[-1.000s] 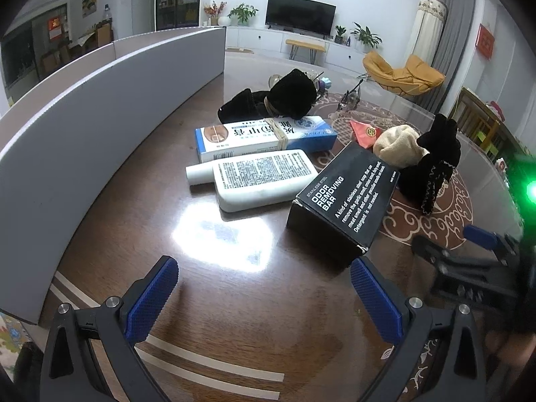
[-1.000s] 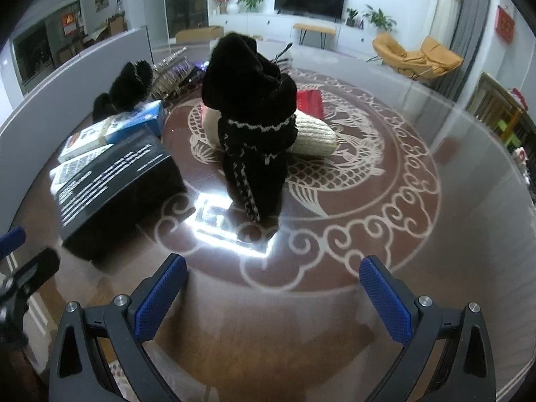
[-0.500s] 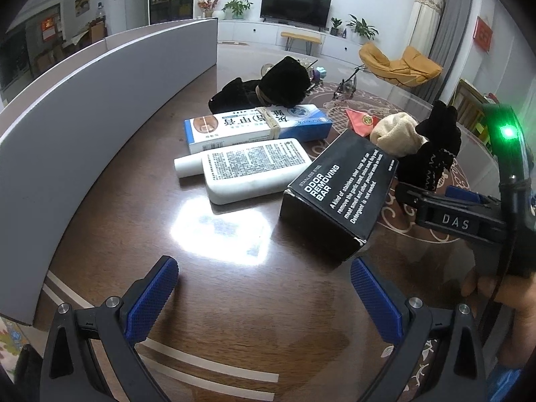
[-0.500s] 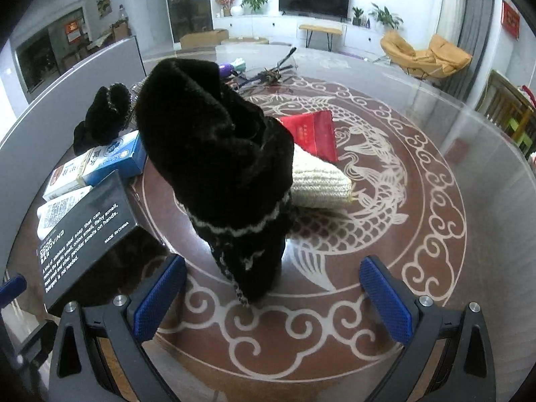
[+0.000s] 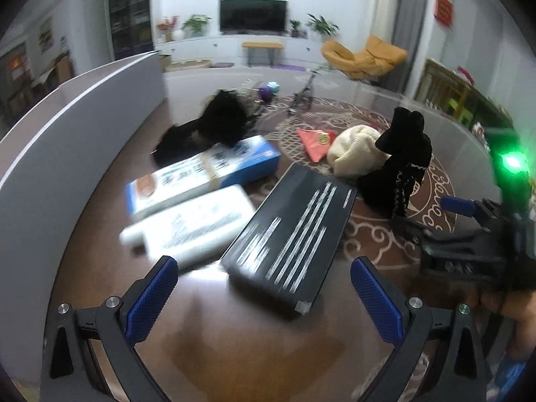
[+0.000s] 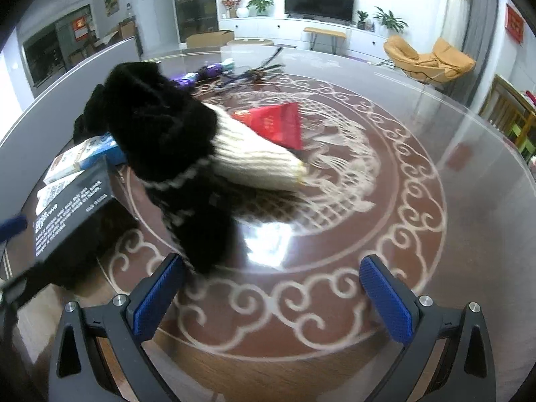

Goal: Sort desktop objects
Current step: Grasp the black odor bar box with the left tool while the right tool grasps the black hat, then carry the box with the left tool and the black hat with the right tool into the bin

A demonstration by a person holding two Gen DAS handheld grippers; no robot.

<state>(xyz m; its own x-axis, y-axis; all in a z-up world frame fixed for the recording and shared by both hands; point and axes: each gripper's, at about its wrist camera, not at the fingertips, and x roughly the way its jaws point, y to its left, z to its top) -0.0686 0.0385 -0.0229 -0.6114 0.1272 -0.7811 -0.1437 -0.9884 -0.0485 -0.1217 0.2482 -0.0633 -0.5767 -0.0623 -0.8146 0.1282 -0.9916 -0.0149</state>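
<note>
Desktop objects sit clustered on the desk [image 5: 100,227], centre of the left wrist frame, largest first:
- grey partition panel [image 5: 67,127], curving up the left edge.
- black box [image 5: 291,234], white print on top, lower centre, lying diagonally just ahead of the left fingers.
- blue-and-white carton [image 5: 204,171], centre left, above the white bottle [image 5: 197,227]; the two lie side by side. Print blurred, unreadable.
- black fuzzy hat [image 5: 402,157], standing upright right of centre, white-beaded trim hanging down. In the right wrist frame it fills the centre left [image 6: 160,140].
- second black fuzzy item [image 5: 214,127], upper centre, behind the carton, touching its far edge.
- cream knit hat [image 5: 355,154], touching the upright black hat on its left; partly under it in the right wrist frame [image 6: 254,157].
- red packet [image 5: 315,140], just left of the cream hat.

Left gripper [image 5: 264,298]: fingers wide open, empty, lower frame, hovering short of the black box.
Right gripper [image 6: 271,298]: fingers wide open, holding nothing; the left pad sits right at the lower end of the black hat, contact unclear (motion blur). It also shows at the right edge of the left wrist frame [image 5: 469,231], with a green LED lit above.
</note>
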